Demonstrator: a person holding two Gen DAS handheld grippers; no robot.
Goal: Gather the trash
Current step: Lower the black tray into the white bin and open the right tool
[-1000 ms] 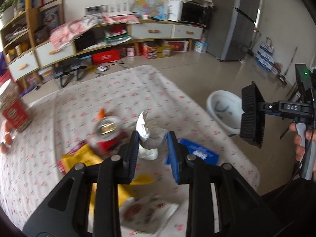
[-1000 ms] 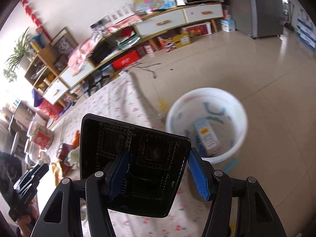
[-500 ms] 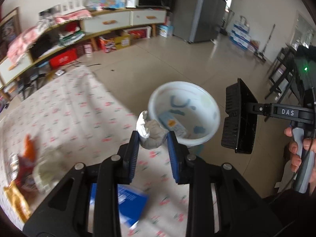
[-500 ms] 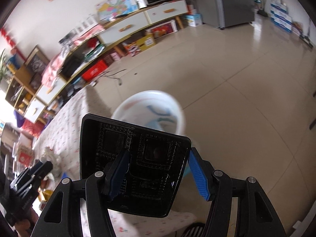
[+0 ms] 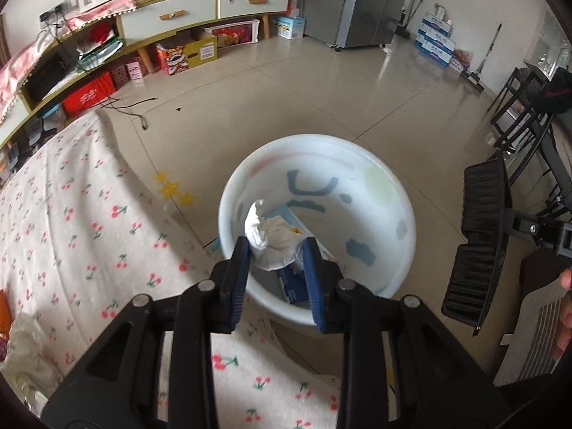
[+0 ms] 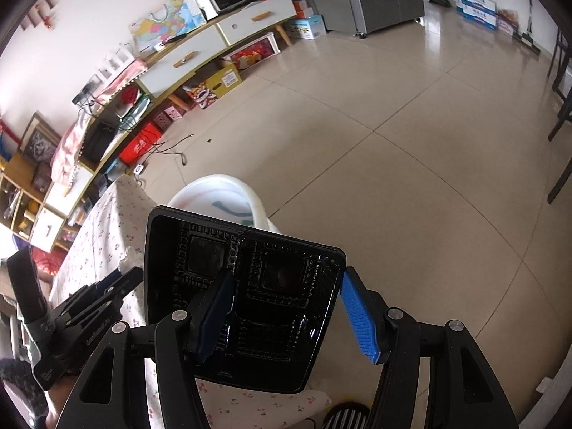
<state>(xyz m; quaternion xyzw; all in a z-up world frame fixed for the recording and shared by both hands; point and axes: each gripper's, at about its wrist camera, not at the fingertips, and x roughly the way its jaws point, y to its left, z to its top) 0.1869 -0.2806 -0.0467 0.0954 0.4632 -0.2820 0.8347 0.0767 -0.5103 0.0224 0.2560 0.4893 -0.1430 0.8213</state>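
Left hand-held gripper point(image 5: 275, 271) points forward and down, blue pads point(image 5: 238, 279) closed partway, pinching a crumpled white wad. Right hand-held gripper point(image 6: 286, 311) reaches forward, level, its two pads set wide apart, gripping a black tray. Bare fingers point(image 5: 564, 318) of right hand visible at frame edge.

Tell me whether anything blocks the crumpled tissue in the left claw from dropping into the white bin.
Nothing visible does. The left claw holds the crumpled tissue over the open white bin; only a blue box lies inside.
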